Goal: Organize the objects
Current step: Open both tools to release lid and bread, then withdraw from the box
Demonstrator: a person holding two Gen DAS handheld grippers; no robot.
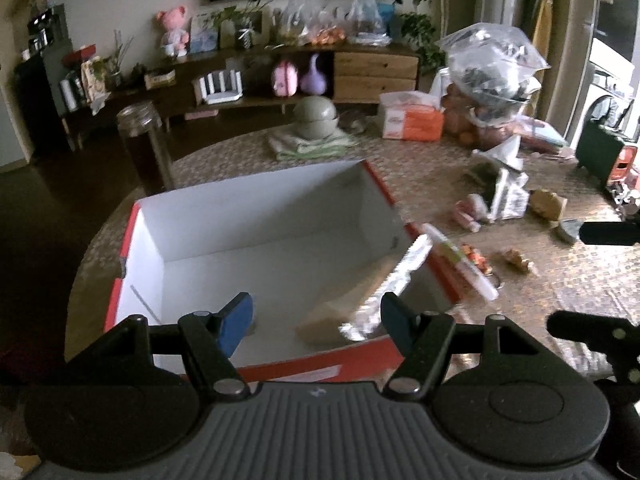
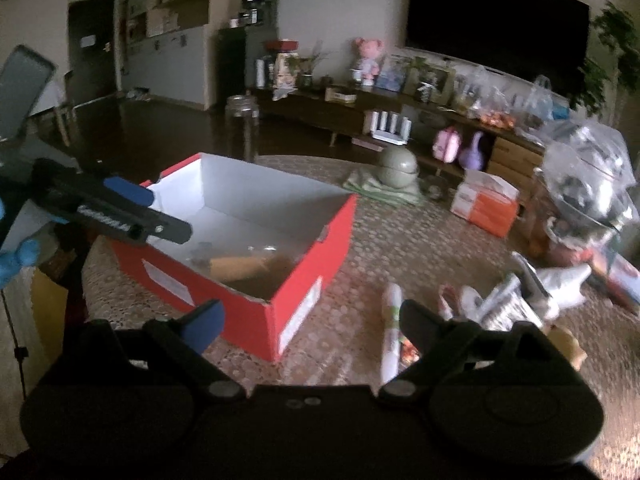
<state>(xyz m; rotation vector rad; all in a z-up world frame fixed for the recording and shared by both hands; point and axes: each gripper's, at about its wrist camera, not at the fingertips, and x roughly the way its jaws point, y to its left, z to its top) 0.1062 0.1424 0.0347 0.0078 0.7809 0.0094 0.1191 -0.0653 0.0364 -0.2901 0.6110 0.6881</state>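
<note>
No writing can be read in either view. The white stickers [image 2: 168, 280] on the red box [image 2: 256, 312] are blurred blank patches. The orange and white packet [image 1: 412, 120] on the table bears a red mark that is too smeared to make out. The white tube [image 2: 390, 328] has a green and red print with no legible letters. The pale lettering on the side of the left gripper [image 2: 105, 216], seen from the right wrist, is too blurred to read

Left gripper [image 1: 316, 316]: matte black linkage arms, silver pivot screws, ribbed grey body with two round black discs, blue pads on the fingers [image 1: 237, 322]. Right gripper [image 2: 308, 322]: same black build, blue pad on one finger. Blue glove [image 2: 16, 258] at the edge.
</note>
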